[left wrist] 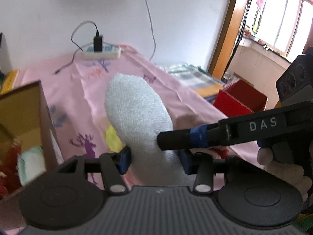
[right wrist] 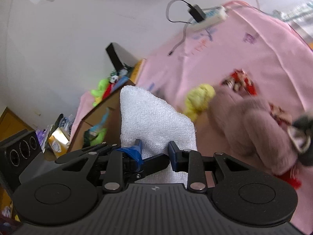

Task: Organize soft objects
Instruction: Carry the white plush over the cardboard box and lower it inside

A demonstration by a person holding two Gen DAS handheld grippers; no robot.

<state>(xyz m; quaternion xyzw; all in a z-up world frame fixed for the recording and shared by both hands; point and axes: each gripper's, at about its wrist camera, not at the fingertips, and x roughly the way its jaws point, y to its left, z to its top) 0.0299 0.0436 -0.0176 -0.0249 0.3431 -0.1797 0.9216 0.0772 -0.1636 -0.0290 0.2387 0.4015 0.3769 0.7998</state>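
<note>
One legible text: white capitals "DAS" on the black bar of the right gripper [left wrist: 159, 140], seen in the left wrist view, just right of its blue tape wrap [left wrist: 199, 136]. Right wrist view: nothing readable; prints blurred.

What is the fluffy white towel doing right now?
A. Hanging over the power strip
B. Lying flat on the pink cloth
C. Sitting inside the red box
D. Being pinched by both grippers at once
D: the white towel sits between the blue pads of the left gripper, and the right wrist view shows the right gripper pinching it as well, with the towel lifted off the pink cloth.
</note>
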